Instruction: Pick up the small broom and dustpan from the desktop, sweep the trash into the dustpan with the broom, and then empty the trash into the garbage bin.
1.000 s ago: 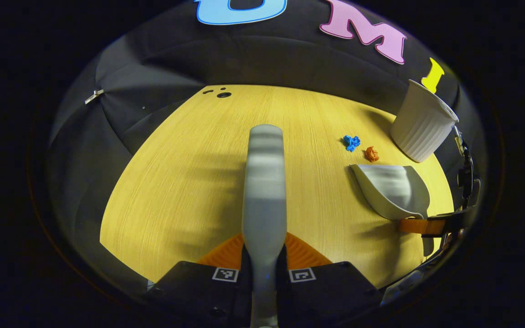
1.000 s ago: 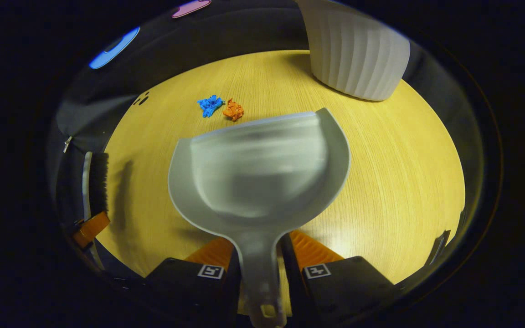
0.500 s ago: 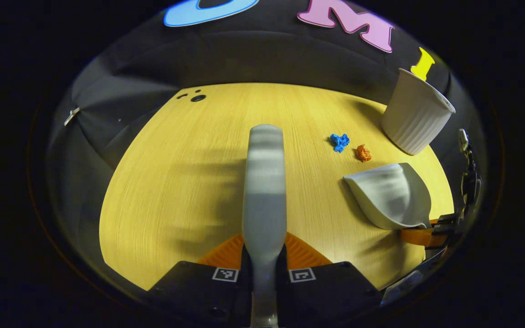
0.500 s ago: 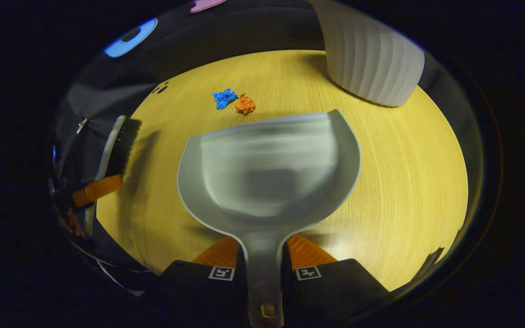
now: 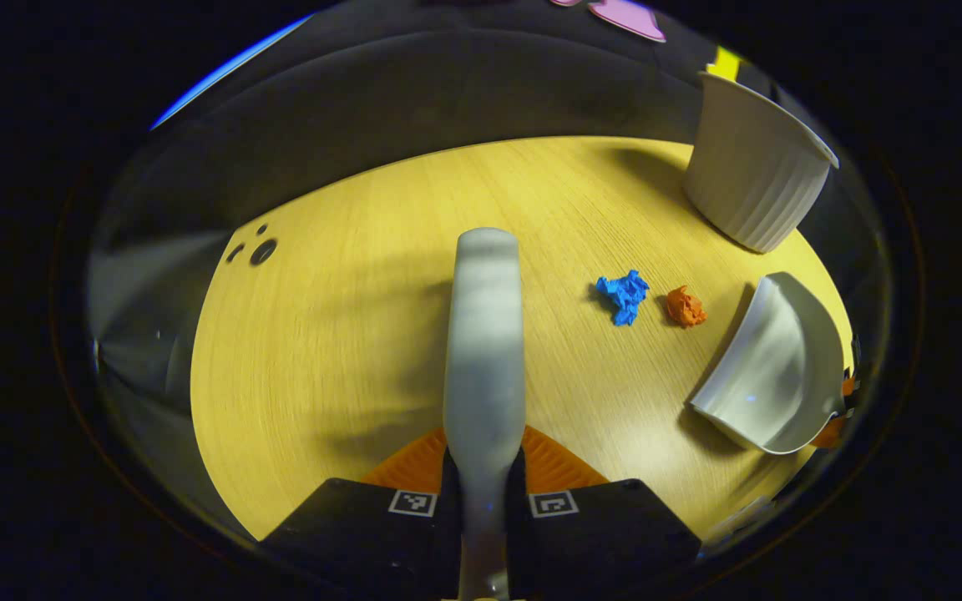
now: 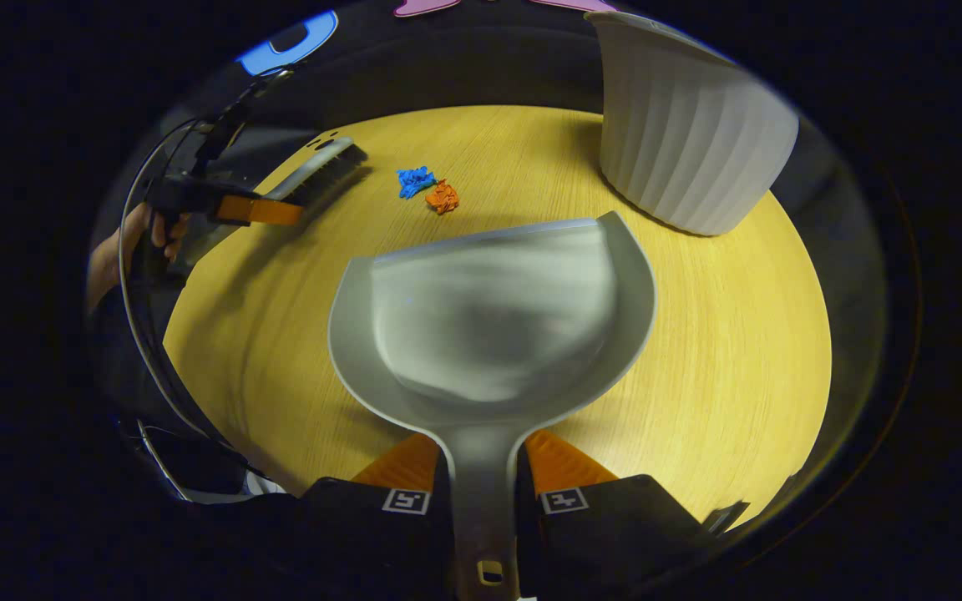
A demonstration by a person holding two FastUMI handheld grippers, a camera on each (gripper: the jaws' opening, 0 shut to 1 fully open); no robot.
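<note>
In the left gripper view, the left gripper (image 5: 483, 476) has its fingers clamped on the handle of the small broom (image 5: 485, 334), whose pale grey back runs straight out ahead over the middle of the yellow wood-grain desk (image 5: 347, 334); the bristles are hidden beneath it. A crumpled blue scrap (image 5: 625, 294) and a crumpled orange scrap (image 5: 685, 305) lie just beside each other on the desk, toward its far right corner. Past them the white ribbed garbage bin (image 5: 752, 179) stands upright at the desk's far right edge. The grey dustpan (image 5: 773, 367) sits near the right edge, its mouth turned toward the scraps.

In the right gripper view, the right gripper (image 6: 483, 492) has its fingers pressed together on the dustpan's (image 6: 489, 321) narrow handle, the wide scoop held low over the desk (image 6: 740, 359) with its straight lip facing the blue scrap (image 6: 415, 179) and orange scrap (image 6: 443, 197). The bin (image 6: 686, 150) stands close to the dustpan's far right corner. At the desk's far left edge the broom (image 6: 326, 167) shows dark bristles, held by the left gripper (image 6: 260, 210) with a hand (image 6: 155, 238) behind it.
</note>
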